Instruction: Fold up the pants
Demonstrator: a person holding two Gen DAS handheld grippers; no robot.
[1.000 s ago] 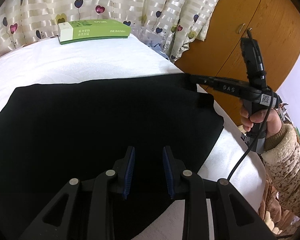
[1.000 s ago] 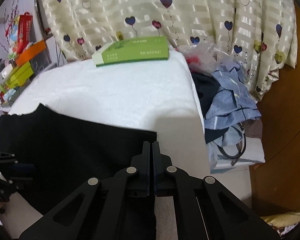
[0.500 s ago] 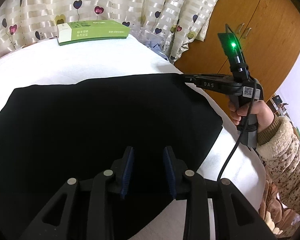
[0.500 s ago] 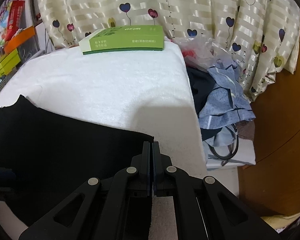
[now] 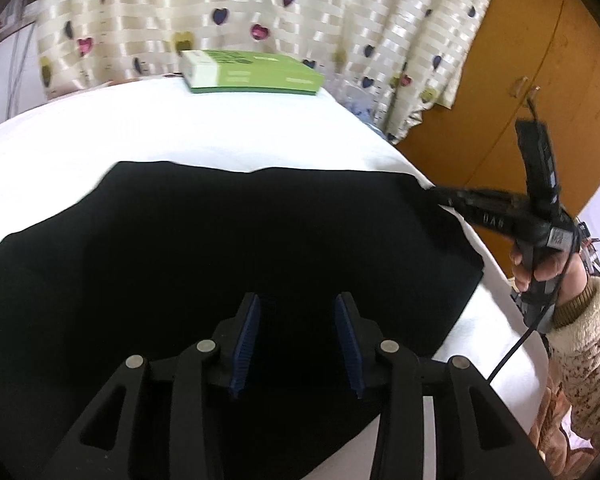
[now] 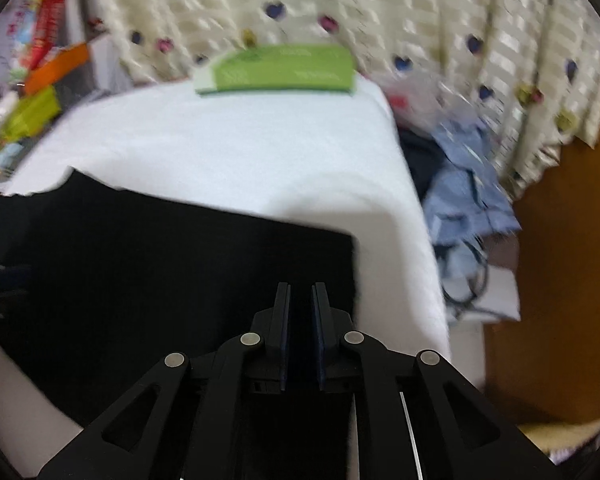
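Black pants [image 5: 220,248] lie spread flat on the white-covered table [image 5: 100,132]. My left gripper [image 5: 296,340] hovers over their near part, its blue pads apart and still opening, with nothing pinched between them. At the pants' far right corner is my right gripper [image 5: 440,194], held by a hand in a speckled fleece sleeve. In the right wrist view the right gripper [image 6: 300,320] stands over the pants [image 6: 160,280] near their right edge. Its jaws are parted by a narrow gap and opening. The gap is dark, and no cloth shows pressed between the pads.
A green box [image 5: 252,76] lies at the table's far edge against the heart-patterned curtain [image 5: 340,12]. A wooden cabinet [image 5: 520,60] stands to the right. Blue and dark clothes [image 6: 460,184] are piled beside the table's right edge [image 6: 420,220]. Colourful boxes [image 6: 40,80] sit far left.
The right gripper's jaws, shut before, have parted slightly, and the pants corner now lies flat on the table. The left gripper's jaws have spread wider and it has shifted over the pants.
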